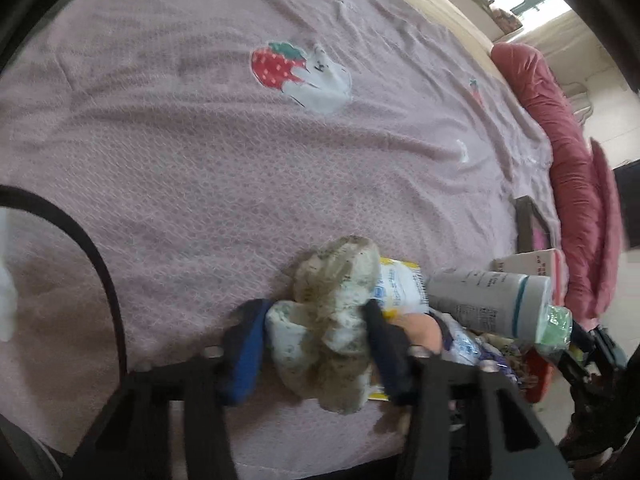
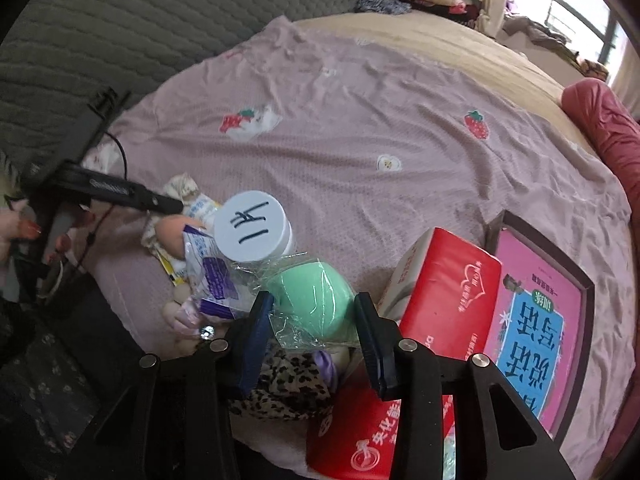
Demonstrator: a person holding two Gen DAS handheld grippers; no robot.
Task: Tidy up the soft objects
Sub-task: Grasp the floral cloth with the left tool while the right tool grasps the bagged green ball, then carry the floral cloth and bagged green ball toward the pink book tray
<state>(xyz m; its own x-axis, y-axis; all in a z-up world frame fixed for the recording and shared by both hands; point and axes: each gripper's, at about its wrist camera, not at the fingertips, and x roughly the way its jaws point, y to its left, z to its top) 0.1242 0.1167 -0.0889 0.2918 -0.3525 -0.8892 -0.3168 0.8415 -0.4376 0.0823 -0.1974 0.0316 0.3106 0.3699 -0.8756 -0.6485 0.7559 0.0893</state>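
Fingers [image 1: 248, 344] of the left gripper [image 1: 316, 340] pinch the floral scrunchie [image 1: 332, 320].

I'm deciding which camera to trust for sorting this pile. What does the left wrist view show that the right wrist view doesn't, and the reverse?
Only the left wrist view shows the left gripper closed on the floral scrunchie.

Only the right wrist view shows the right gripper around the wrapped green sponge, the leopard-print scrunchie, the pink book and the bottle's handwritten cap.

Both show the pink strawberry bedspread, the white bottle and the red tissue pack.
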